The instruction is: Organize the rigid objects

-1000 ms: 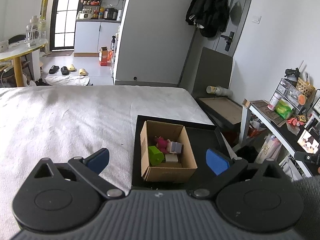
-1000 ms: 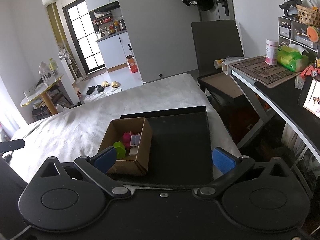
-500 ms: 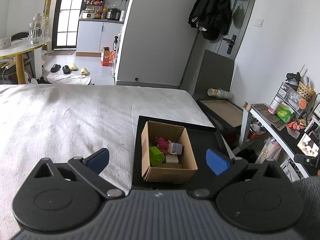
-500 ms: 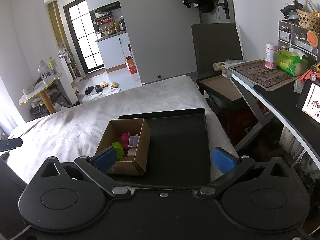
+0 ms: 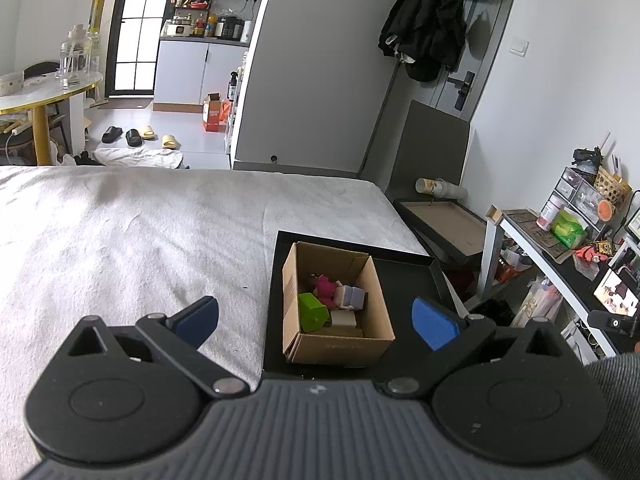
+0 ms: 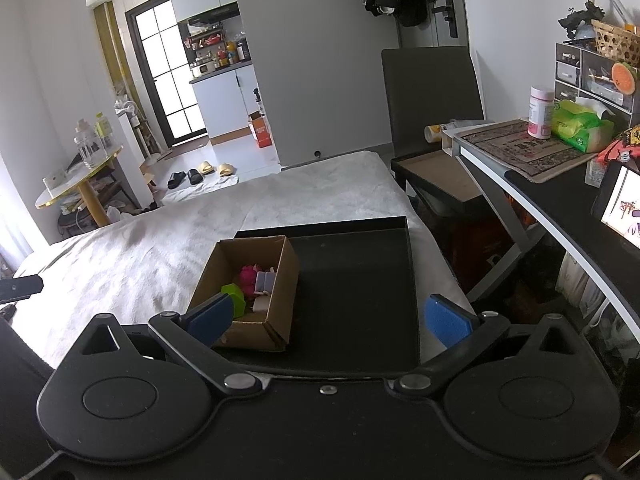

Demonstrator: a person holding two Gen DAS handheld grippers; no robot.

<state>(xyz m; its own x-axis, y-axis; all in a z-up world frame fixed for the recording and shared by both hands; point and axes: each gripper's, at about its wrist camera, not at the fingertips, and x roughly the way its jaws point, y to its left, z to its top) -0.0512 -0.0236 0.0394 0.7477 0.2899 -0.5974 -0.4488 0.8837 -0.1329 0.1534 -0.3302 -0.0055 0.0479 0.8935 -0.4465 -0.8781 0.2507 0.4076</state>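
Observation:
An open cardboard box [image 5: 336, 344] stands on the left part of a black tray [image 6: 356, 280] on a bed. The box [image 6: 280, 280] holds a green block [image 5: 312, 312], a pink toy [image 5: 325, 287], a lilac block [image 5: 351, 295] and a pale block [image 5: 343, 319]. My left gripper [image 5: 316, 320] is open and empty, held above and in front of the box. My right gripper [image 6: 328, 320] is open and empty, above the tray's near edge, with its left finger [image 6: 210, 318] over the box's near corner.
The white bedspread [image 5: 120, 240] stretches to the left. A desk [image 6: 560, 184] with a tissue pack, jar and screen stands on the right. A dark chair [image 6: 432, 92] with a cardboard-lined tray [image 5: 444, 224] is behind the bed's far right corner.
Both grippers have pulled back and risen slightly, so the box and tray look a little smaller. Both stay open and empty.

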